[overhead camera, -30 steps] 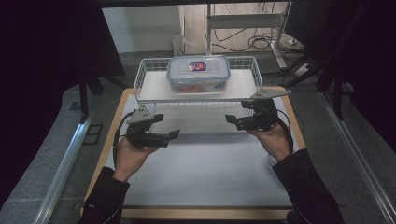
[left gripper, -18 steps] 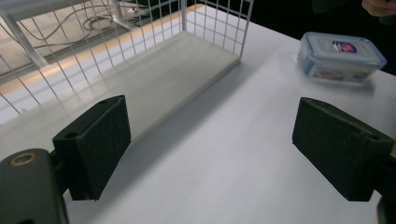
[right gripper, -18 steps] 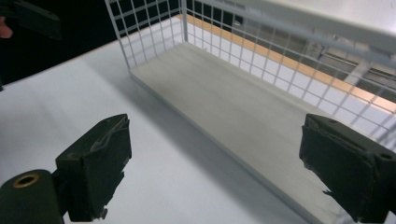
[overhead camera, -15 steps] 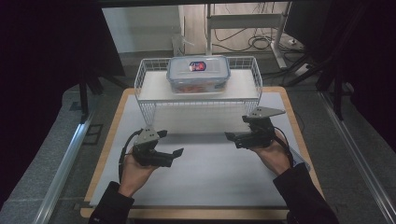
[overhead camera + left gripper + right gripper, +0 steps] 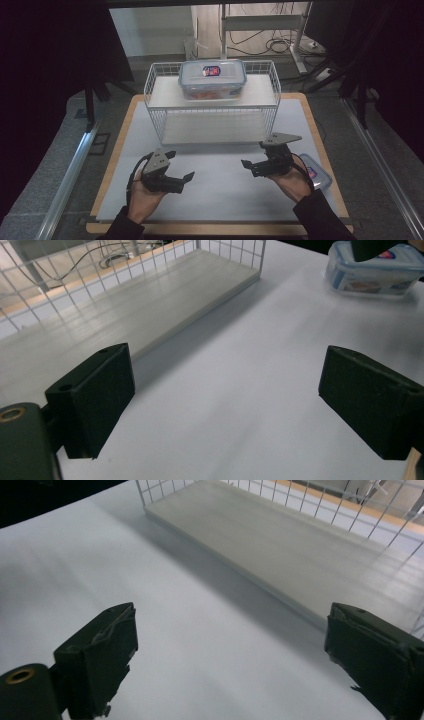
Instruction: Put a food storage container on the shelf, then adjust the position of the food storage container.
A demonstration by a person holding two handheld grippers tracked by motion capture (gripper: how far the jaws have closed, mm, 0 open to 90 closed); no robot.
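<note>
From the high view, you are holding the left hand-held gripper (image 5: 186, 178) and right hand-held gripper (image 5: 248, 167) wide and empty over the white worktop (image 5: 220, 195), their jaws having just been opening. A clear lidded container (image 5: 318, 171) with a blue rim is lying flat at the near right, just beside your right hand (image 5: 292, 181). A similar box (image 5: 212, 79) is sitting on the far wire rack (image 5: 160, 105).

In the left gripper view, that container (image 5: 372, 271) is showing orange contents beyond the spread jaws.

In the right gripper view, the jaws are gaping toward the rack's lower shelf (image 5: 280, 545).
</note>
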